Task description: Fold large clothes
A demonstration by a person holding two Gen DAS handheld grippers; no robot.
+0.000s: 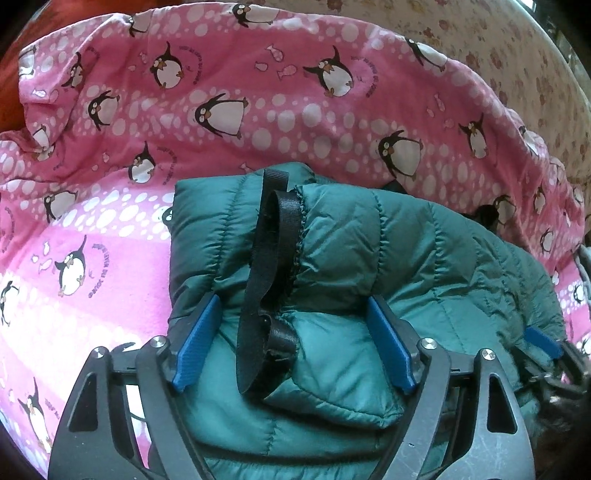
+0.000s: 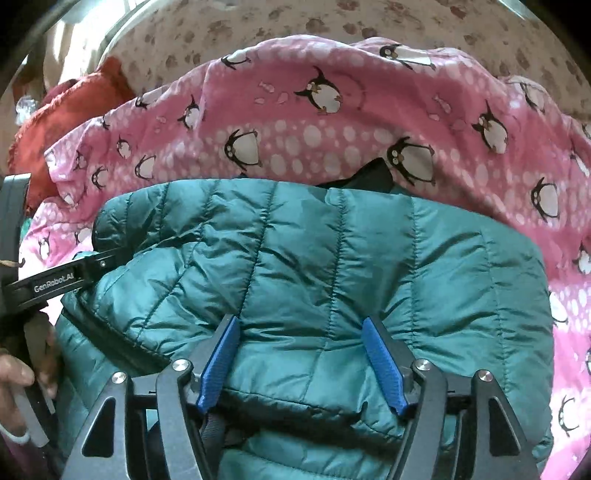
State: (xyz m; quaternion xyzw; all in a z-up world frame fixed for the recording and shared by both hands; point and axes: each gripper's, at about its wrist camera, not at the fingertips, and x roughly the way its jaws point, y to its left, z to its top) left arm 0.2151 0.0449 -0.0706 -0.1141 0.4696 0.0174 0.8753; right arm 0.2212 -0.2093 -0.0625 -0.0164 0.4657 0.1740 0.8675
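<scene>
A teal quilted puffer jacket [image 1: 369, 258] lies folded in a thick bundle on a pink penguin-print sheet [image 1: 221, 92]. A black strap [image 1: 269, 258] runs over its near end. My left gripper [image 1: 291, 321] is open, its blue pads [image 1: 197, 339] straddling the bundle's left end. In the right wrist view the jacket [image 2: 332, 258] fills the middle. My right gripper [image 2: 301, 343] is open, its blue pads [image 2: 384, 362] pressed into the jacket's near edge. The left gripper's black body [image 2: 55, 280] shows at the left, the right gripper's pad [image 1: 543, 341] at the far right.
The pink sheet [image 2: 332, 122] is rumpled into a ridge behind the jacket. A beige paw-print cover [image 2: 332, 29] lies beyond it. A red knitted cloth [image 2: 66, 110] sits at the far left. A hand [image 2: 18, 373] grips the left gripper's handle.
</scene>
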